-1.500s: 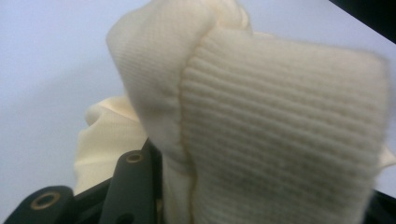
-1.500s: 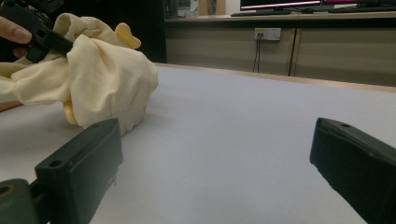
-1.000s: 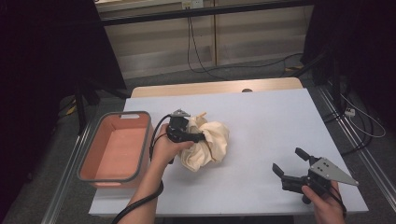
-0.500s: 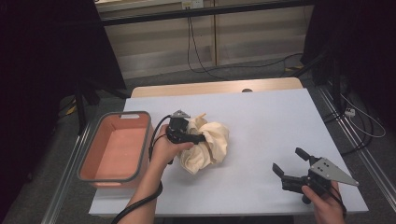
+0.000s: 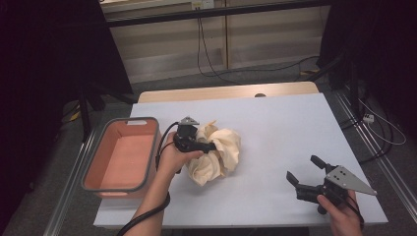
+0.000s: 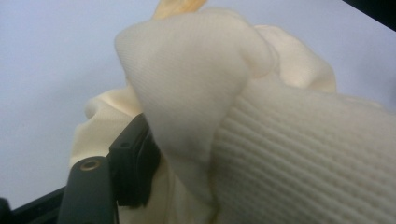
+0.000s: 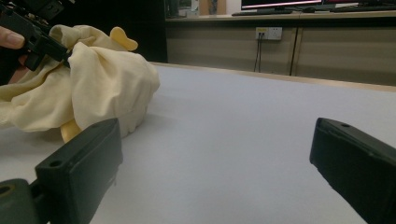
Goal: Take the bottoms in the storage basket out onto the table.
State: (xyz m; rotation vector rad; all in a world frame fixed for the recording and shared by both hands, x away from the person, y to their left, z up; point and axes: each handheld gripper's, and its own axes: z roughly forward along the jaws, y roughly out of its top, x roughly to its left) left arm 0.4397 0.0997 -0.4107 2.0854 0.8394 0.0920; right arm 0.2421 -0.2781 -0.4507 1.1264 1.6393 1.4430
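Observation:
A crumpled cream knitted cloth (image 5: 223, 155) lies left of centre on the pale table (image 5: 295, 123). My left gripper (image 5: 212, 146) reaches into it from the left and is shut on a fold of the cloth (image 6: 280, 140). One black finger (image 6: 133, 163) shows against the fabric; the cloth covers the other. My right gripper (image 5: 302, 167) hovers near the table's front right corner, open, with nothing between its jaws. In the right gripper view the gripper (image 7: 215, 172) points across the table at the cloth (image 7: 102, 88) and the left gripper (image 7: 42, 37).
A salmon-coloured bin with a grey rim (image 5: 93, 164) stands at the table's left edge, nothing in it. A wooden strip (image 5: 226, 92) runs along the far edge. Cables (image 5: 206, 54) hang behind the table.

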